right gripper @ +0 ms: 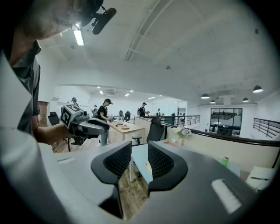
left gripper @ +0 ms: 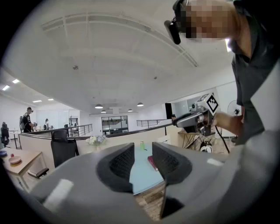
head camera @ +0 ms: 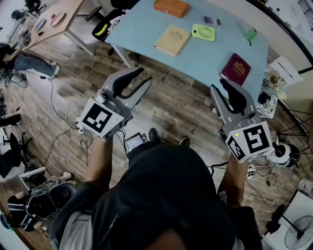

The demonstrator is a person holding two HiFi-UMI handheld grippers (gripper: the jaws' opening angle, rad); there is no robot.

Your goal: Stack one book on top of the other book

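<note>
- Your left gripper [head camera: 142,77] hangs over the wood floor [head camera: 171,102], short of the near edge of the bench [head camera: 146,24]. Its jaws stand apart with nothing between them.
- Your right gripper [head camera: 218,85] is also short of that near edge, toward the bench's right end. Its jaws are parted and empty too.
- The maroon book [head camera: 235,68] lies flat by the bench's near edge at its right end, just beyond the right jaws, so your right hand is much the nearer one.
- Its long axis runs from the bench's near edge toward the far side, slightly skewed.
- The tan book [head camera: 172,40] lies flat around the bench's middle, well apart from the maroon one and ahead of your left jaws. Its long axis also runs roughly near to far.
- Taking the maroon book with the right jaws looks like the shorter start. You would likely need to come in low at its near short edge.
- Both books are thin, flat slabs that offer little edge to pinch.
- The maroon cover looks hard and faintly glossy, with a gilt emblem. The tan cover looks matte.
- The bench top is smooth pale blue, so a nudged book may slide.
- Toward the bench's far side sit an orange box [head camera: 171,7], a flat green gadget [head camera: 203,32], a calculator [head camera: 212,21] and a green can [head camera: 251,34].
</note>
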